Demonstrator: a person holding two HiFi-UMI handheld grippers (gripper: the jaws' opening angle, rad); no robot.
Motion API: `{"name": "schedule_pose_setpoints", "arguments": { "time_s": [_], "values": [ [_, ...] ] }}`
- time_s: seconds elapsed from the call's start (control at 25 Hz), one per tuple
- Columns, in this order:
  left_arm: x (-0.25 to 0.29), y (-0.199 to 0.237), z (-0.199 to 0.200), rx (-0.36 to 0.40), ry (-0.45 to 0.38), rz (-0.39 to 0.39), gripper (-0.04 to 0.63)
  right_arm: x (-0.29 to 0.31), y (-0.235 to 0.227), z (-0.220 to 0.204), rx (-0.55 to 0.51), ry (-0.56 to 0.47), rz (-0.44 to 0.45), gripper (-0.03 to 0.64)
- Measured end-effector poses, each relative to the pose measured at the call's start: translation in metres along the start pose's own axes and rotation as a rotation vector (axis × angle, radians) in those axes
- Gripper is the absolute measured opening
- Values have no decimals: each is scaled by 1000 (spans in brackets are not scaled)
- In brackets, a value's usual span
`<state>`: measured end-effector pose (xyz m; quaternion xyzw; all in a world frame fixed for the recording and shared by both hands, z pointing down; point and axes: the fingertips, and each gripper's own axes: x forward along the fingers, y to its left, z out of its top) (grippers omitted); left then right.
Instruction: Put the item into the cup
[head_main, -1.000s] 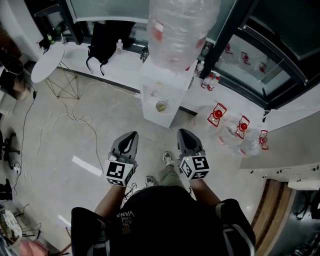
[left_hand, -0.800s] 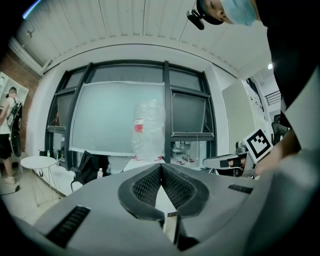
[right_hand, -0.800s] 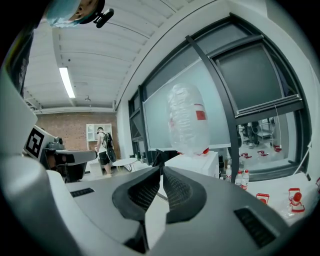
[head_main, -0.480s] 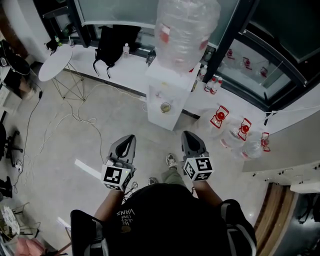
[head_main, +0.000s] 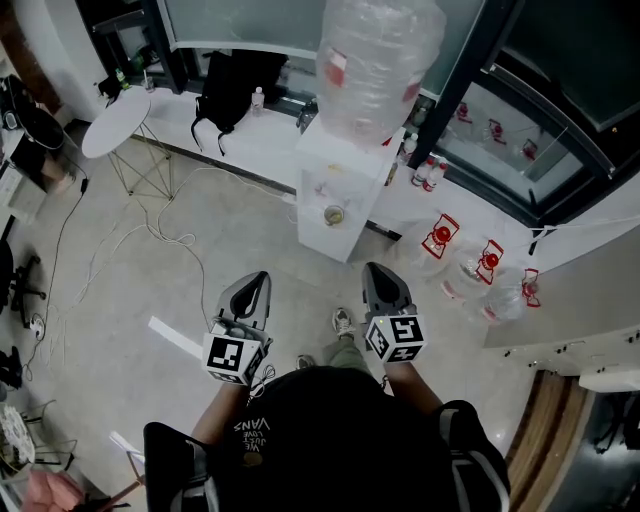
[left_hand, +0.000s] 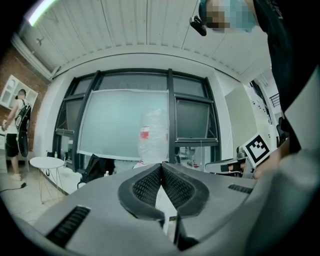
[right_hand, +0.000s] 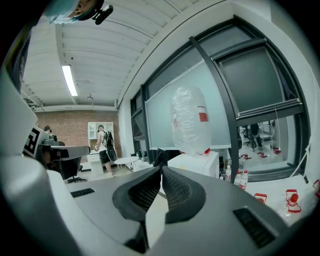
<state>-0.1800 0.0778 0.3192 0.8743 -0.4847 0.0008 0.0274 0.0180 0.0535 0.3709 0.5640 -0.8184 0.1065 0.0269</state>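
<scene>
You hold both grippers low in front of your body, side by side over the pale floor (head_main: 230, 230). The left gripper (head_main: 258, 277) is clenched: in its own view (left_hand: 161, 165) the ribbed black pads meet tip to tip with only a hollow behind them. The right gripper (head_main: 377, 270) is clenched the same way, its pads pressed together at the tips (right_hand: 161, 168).

The cup (head_main: 333, 213) stands in the front recess of the white dispenser (head_main: 345, 165), straight ahead of you and well apart from both grippers. From above it shows only as a small round rim with a yellowish inside; it is too small to tell more. The gripper views do not show it.

A big clear bottle (head_main: 375, 60) with a red label sits upside down on the dispenser; it also rises beyond the jaws in the left gripper view (left_hand: 152, 132) and the right gripper view (right_hand: 190, 120). Spare jugs (head_main: 470, 265) with red caps lie to the dispenser's right. A round white table (head_main: 115, 122) and a black backpack (head_main: 230, 85) stand to its left, with cables (head_main: 130, 235) trailing across the floor. Your shoe (head_main: 341, 321) shows between the grippers.
</scene>
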Motion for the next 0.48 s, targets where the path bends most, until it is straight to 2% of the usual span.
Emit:
{"name": "schedule_pose_setpoints", "arguments": {
  "time_s": [0.48],
  "values": [
    [5,2,-12,13,33,0,18,6,-1,4,0,5,5,44]
  ]
}}
